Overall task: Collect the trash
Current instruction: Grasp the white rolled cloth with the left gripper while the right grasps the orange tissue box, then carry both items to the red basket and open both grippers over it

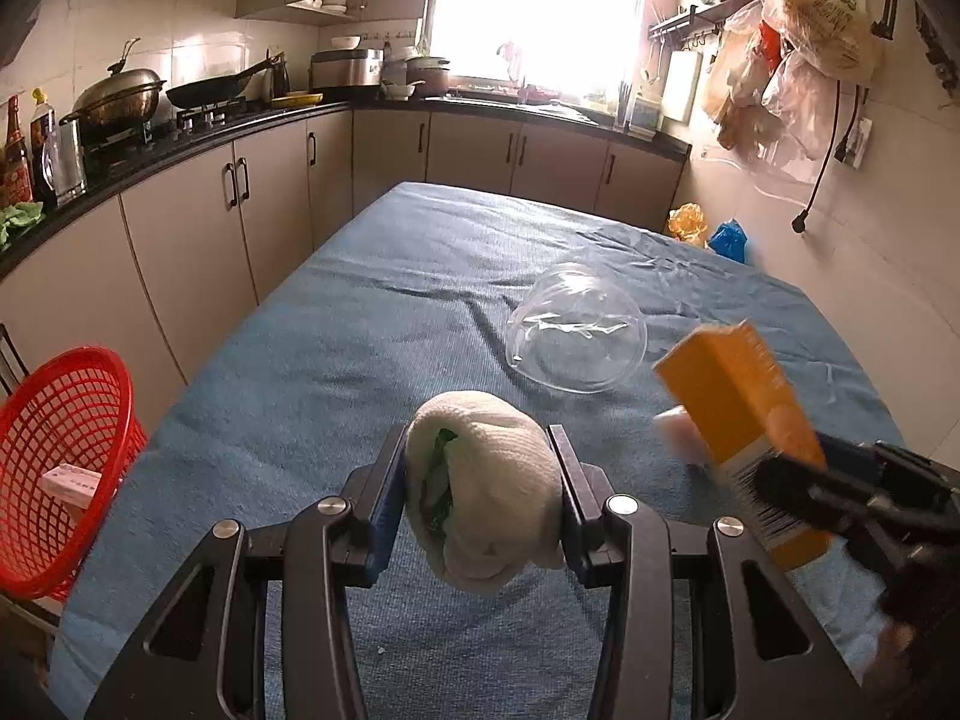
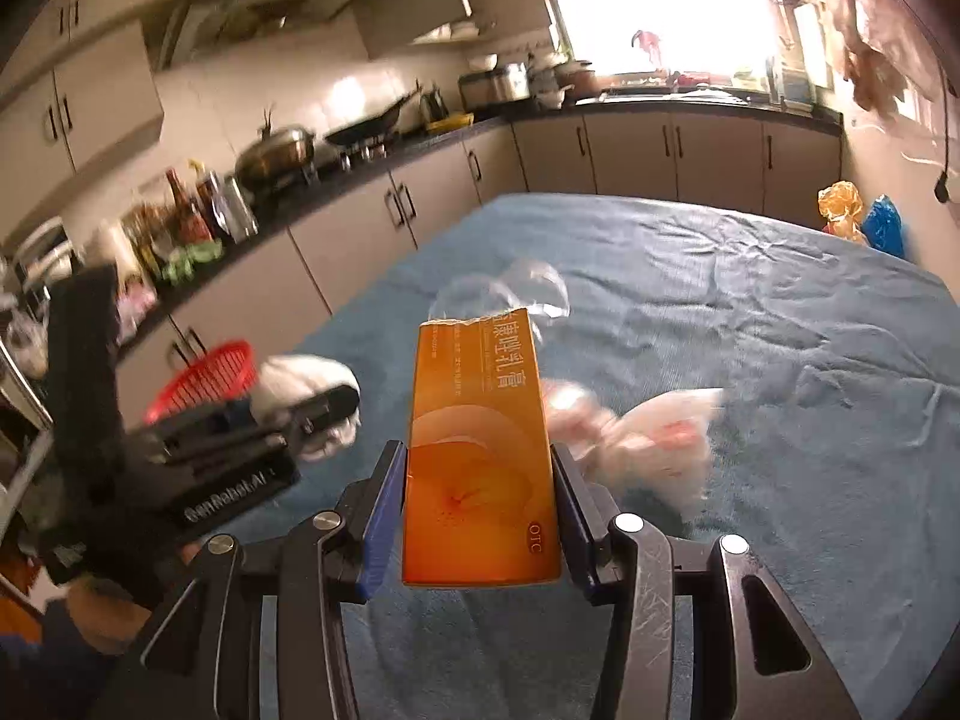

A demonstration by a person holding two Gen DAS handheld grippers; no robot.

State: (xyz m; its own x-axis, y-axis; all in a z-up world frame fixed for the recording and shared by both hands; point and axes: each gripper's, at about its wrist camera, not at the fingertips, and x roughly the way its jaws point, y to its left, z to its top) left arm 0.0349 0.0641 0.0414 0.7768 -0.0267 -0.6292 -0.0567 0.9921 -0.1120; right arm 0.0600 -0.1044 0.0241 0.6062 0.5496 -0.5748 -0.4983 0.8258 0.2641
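Both grippers are loaded above the table. Closest in the left wrist view, the left gripper point(image 1: 477, 480) is clamped on a balled-up white cloth wad point(image 1: 480, 486), soft and ribbed, with a bit of green showing in its folds; the wad sits squarely between the two blue-padded fingers, bulging above them and sagging below. In the right wrist view, the right gripper point(image 2: 480, 504) is clenched on an orange carton point(image 2: 480, 456), a long, flat box with Chinese lettering and "OTC" printed near its lower corner. Its lower half is pinched between the fingers, and its torn upper end points away from the camera. From the left wrist view the same carton point(image 1: 744, 414) tilts in from the right, barcode side up, held off the cloth.

Under both grippers spreads the blue tablecloth point(image 1: 336, 360), wrinkled in places. Just beyond and to the right of the carton, a crumpled white plastic bag point(image 2: 648, 444) with red print lies on the cloth; the left wrist view shows only a pale pinkish edge of it point(image 1: 675, 426) behind the carton. Farther out, near the middle of the table, rests a clear plastic dome lid point(image 1: 576, 330), tipped on its side.

Off the table's left edge stands a red mesh basket point(image 1: 66, 456) with a small white box point(image 1: 72, 483) inside. Beyond the far right corner, orange and blue plastic bags point(image 1: 708, 231) sit on the floor by the cabinets.
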